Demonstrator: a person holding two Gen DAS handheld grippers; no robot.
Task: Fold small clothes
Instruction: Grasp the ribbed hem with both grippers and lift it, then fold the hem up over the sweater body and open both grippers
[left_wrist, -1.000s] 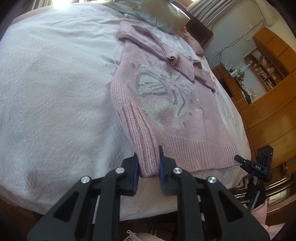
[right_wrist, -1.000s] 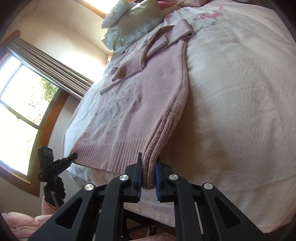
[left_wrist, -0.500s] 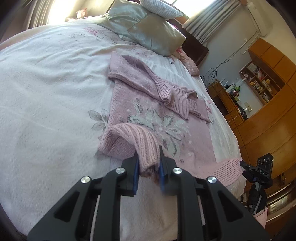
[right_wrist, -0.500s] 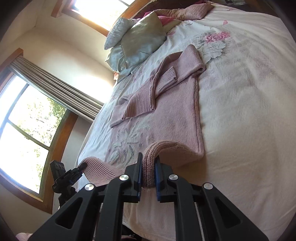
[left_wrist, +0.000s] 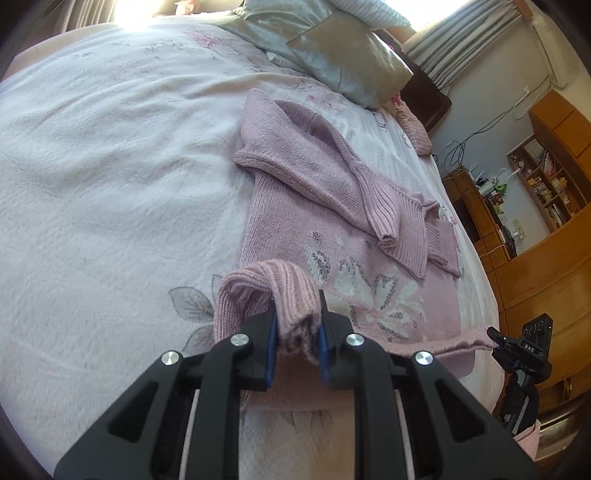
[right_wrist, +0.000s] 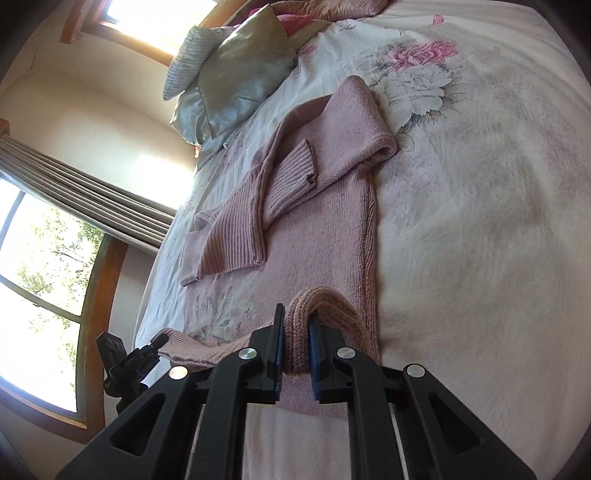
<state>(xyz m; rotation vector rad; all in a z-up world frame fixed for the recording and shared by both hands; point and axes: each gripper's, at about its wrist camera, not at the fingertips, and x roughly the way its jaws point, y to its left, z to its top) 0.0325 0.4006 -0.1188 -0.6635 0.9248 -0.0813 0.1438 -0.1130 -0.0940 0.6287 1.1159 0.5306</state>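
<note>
A pale pink knitted sweater (left_wrist: 317, 229) with a grey-and-white flower motif on its front lies flat on the white floral-printed bedspread (left_wrist: 110, 192), near the foot edge of the bed. Both sleeves are folded across its chest, their ribbed cuffs overlapping. The left gripper (left_wrist: 297, 334), black with blue pads, is clenched on one corner of the ribbed hem, which is raised off the bedspread and curled over above the sweater's front. The right gripper (right_wrist: 295, 345) is clenched on the opposite hem corner, likewise lifted and bent forward; the hem between the two corners sags toward the bedspread. A pile of silvery-green satin pillows (right_wrist: 236, 74) rests at the head edge of the bed, well apart from the sweater. Grey pleated curtains (right_wrist: 74, 192) hang beside a wood-framed window (right_wrist: 44, 288). Wooden shelving (left_wrist: 546, 177) stands against the far wall.
</note>
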